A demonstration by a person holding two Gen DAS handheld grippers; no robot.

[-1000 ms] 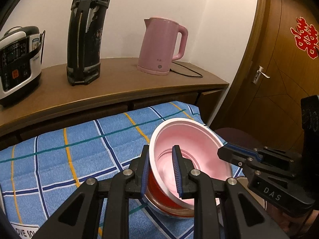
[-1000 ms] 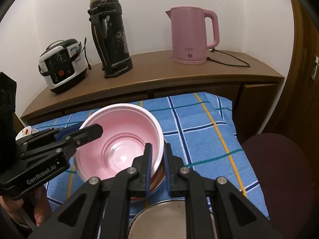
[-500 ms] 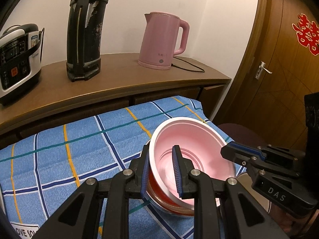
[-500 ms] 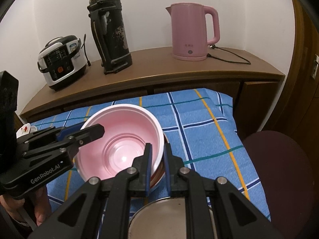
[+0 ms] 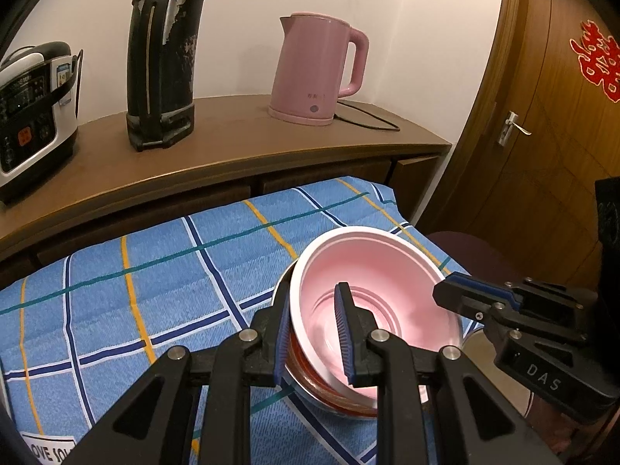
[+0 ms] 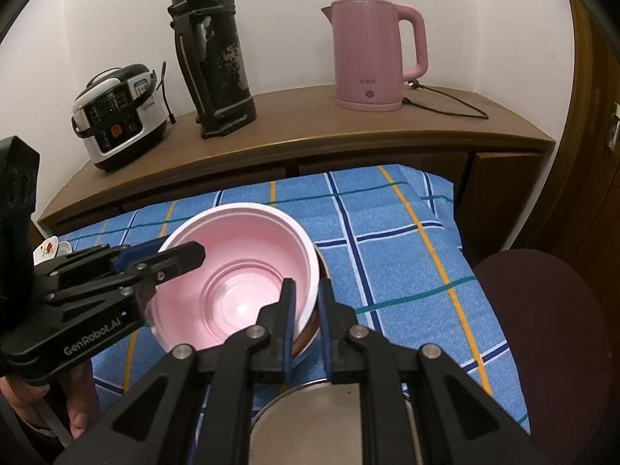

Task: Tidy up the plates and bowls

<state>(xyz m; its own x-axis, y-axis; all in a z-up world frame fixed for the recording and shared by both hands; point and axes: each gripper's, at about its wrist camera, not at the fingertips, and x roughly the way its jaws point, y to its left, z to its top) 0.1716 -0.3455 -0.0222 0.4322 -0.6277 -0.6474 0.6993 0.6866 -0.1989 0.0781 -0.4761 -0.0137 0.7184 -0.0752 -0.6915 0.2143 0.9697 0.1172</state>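
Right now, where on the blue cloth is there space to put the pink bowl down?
The blue cloth lies bare between the pink bowl and the wooden counter, and toward the dark chair. It is crowded nearer the camera, around the metal plate and both grippers.

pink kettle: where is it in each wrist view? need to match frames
Left wrist: pink kettle upper centre, on the wooden counter, right of the black flask.
Right wrist: pink kettle upper right, same counter.
Shared landmark: the black flask.
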